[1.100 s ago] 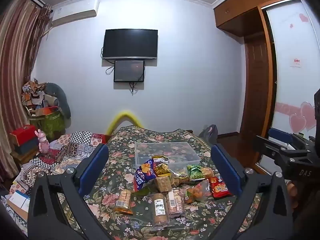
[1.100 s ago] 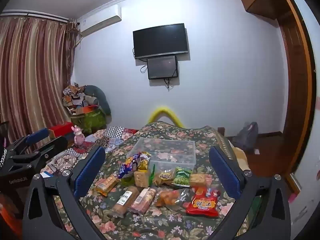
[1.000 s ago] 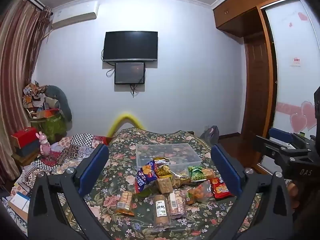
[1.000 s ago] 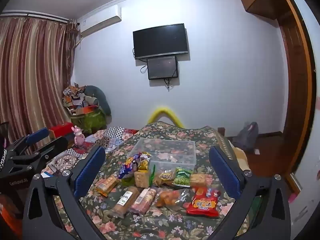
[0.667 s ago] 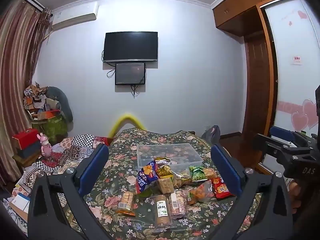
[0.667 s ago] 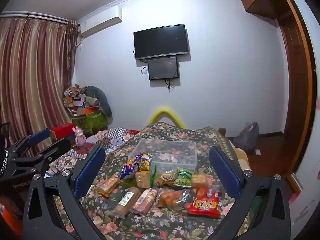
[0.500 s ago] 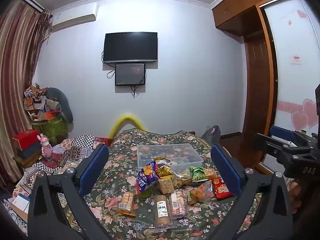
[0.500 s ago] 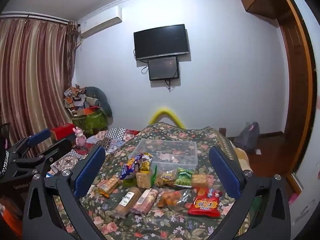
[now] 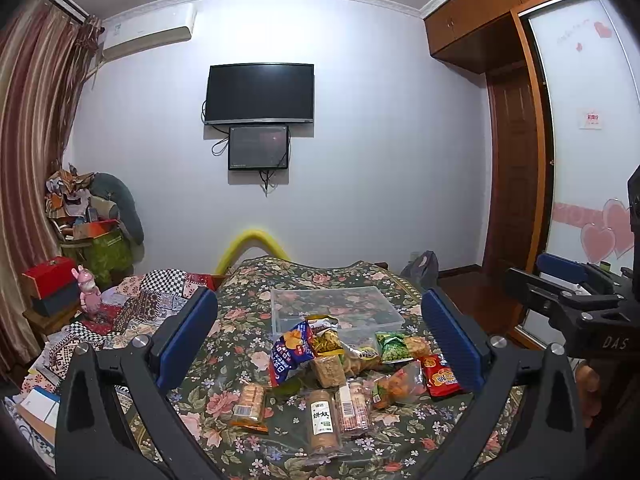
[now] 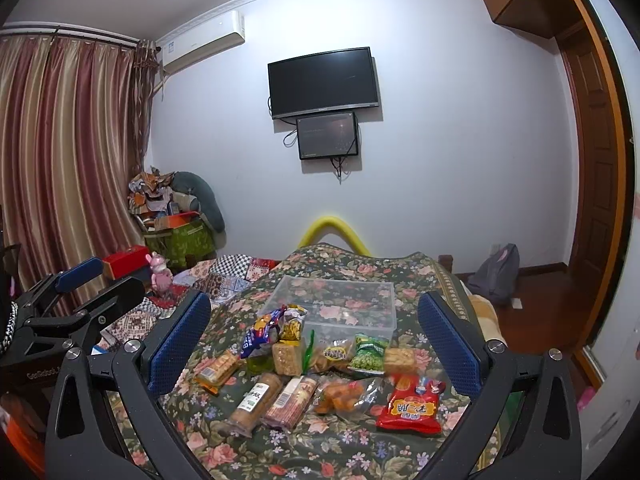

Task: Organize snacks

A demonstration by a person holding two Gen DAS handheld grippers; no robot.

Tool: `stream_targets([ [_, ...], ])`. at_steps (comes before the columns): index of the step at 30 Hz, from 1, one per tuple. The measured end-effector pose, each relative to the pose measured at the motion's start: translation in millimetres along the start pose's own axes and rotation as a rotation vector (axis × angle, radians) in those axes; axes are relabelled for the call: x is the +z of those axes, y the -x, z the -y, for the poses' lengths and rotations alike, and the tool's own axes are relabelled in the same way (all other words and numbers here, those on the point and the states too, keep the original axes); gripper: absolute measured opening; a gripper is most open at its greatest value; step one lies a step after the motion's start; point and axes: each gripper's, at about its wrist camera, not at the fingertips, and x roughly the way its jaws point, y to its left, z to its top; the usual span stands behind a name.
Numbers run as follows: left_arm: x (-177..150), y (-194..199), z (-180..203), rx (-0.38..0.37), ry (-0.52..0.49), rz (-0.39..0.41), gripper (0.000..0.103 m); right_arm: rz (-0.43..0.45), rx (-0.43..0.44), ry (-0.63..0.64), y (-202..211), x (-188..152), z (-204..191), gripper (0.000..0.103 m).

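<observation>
Snacks [image 10: 320, 364] lay lower centre, below both grippers' wide-spread, empty jaws. Red bag [image 10: 412, 404] sat lower right, nearer right gripper [image 10: 314, 344]; left gripper [image 9: 318, 340] hovered equally high.

Snack packets [image 9: 332, 364] crowd the bed [image 9: 248, 320] before the clear bin [image 9: 334, 308]; its top stands open, reachable from above.

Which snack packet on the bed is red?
The flat red packet with yellow writing, at the right end of the snack pile. The other packets are blue, green, clear or brown.
</observation>
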Motion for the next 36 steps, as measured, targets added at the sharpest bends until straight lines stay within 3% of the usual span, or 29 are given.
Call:
stream_targets([
  [36,-2.7,-0.8,-0.1,-0.002,0.005,-0.003,0.103,-0.005,0.003,-0.005,-3.1,-2.9,1.1,0.103],
])
